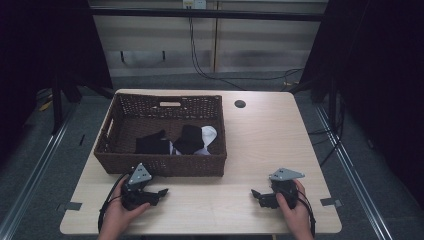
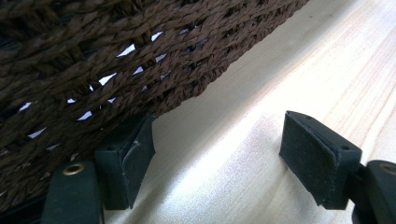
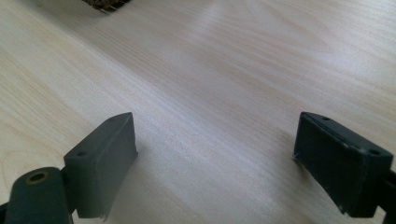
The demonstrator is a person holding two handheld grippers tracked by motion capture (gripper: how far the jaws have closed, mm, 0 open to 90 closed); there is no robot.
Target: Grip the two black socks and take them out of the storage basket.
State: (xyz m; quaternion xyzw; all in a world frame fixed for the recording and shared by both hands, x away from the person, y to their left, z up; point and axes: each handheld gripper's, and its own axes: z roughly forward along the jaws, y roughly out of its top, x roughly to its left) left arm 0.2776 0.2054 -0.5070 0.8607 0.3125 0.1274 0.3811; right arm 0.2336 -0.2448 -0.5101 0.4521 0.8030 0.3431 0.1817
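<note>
A brown wicker basket (image 1: 160, 162) stands on the left half of the light wooden table (image 1: 265, 140). Inside lie black cloth pieces (image 1: 189, 138) and a white one (image 1: 209, 134). My left gripper (image 1: 161, 192) rests on the table just in front of the basket's front wall, open, nothing between its jaws. In the left gripper view the gripper (image 2: 217, 156) sits right beside the woven wall (image 2: 116, 60). My right gripper (image 1: 256, 194) lies near the front right of the table, open and empty, pointing left. The right gripper (image 3: 215, 158) has bare tabletop between its jaws.
A round cable hole (image 1: 240, 104) sits in the table at the back, right of the basket. Tape marks (image 1: 331, 202) lie near the front corners. Metal rails (image 1: 350, 165) run along the floor on both sides. Cables (image 1: 200, 65) hang behind the table.
</note>
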